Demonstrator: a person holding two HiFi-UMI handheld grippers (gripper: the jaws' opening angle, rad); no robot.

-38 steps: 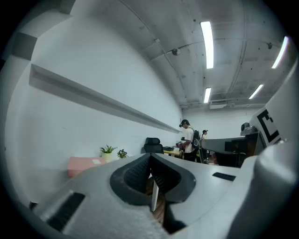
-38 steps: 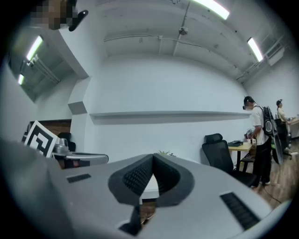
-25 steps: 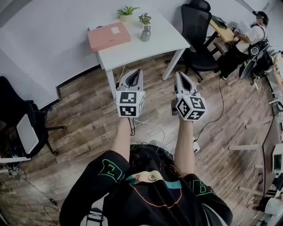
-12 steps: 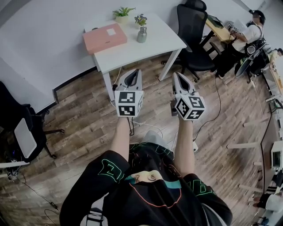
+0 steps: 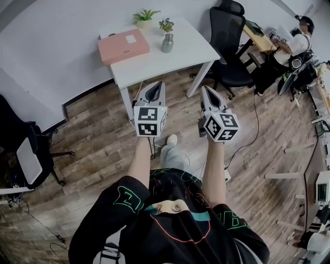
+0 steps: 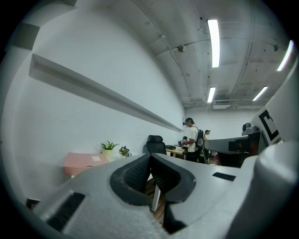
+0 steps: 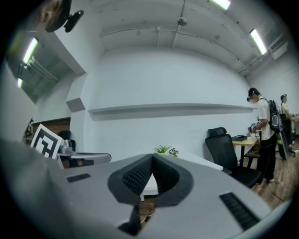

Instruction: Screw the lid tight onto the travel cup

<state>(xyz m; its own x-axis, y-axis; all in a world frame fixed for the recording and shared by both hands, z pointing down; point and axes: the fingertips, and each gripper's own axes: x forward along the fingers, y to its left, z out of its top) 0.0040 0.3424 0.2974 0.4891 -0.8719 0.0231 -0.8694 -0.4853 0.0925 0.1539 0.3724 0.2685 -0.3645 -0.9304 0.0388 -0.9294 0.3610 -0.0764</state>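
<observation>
We see the travel cup [image 5: 167, 44] standing upright on the white worktop [image 5: 175, 56], nr its far edge, w/ a pink box [image 5: 124, 45] to its left. It's small, grey-green, metallic-looking. Capped or not, we can't tell.

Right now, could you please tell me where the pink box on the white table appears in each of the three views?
Head view: the pink box lies near the top, left of centre, on the white table.
Left gripper view: the box is at lower left.
Right gripper view: not visible.
Shared landmark: the green potted plant at the table's far edge.
</observation>
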